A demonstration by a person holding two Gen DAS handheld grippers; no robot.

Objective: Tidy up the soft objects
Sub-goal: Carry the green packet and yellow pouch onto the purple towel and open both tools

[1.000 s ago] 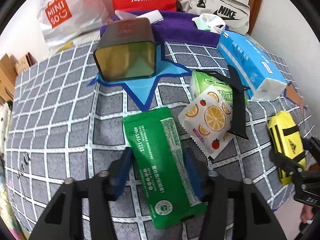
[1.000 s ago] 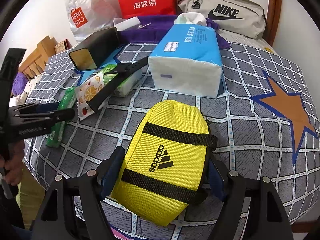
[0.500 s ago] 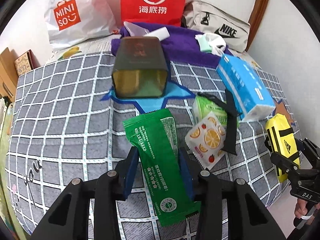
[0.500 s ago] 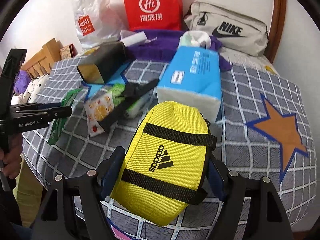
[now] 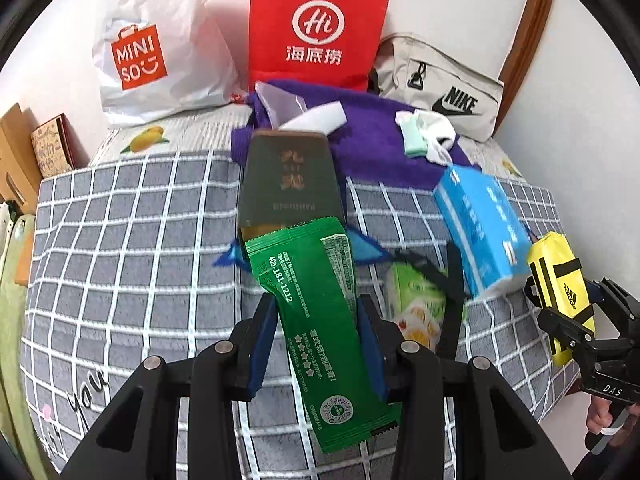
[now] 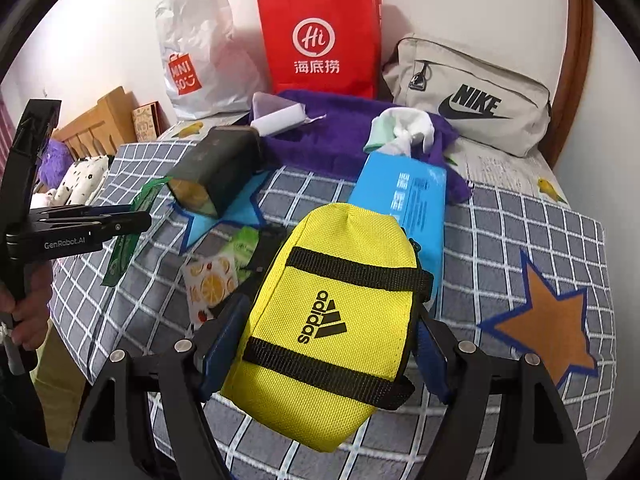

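Green sachet is pinched between the jaws of the left gripper, lifted off the bed, its upper end overlapping the open mouth of the dark box. Yellow pouch sits clamped between the jaws of the right gripper, also raised above the checked cover, to the right of the dark box.

Around the dark box, which lies on its side on a blue star patch: the blue tissue pack lies to its right, and between them, nearer the edge of the bed, are a fruit-print packet and a light green packet, with a black strap draped across them. Behind the box lies a purple towel with a white roll and white socks on it. Further behind, against the wall, stand a white Miniso bag, a red paper bag and a beige Nike bag
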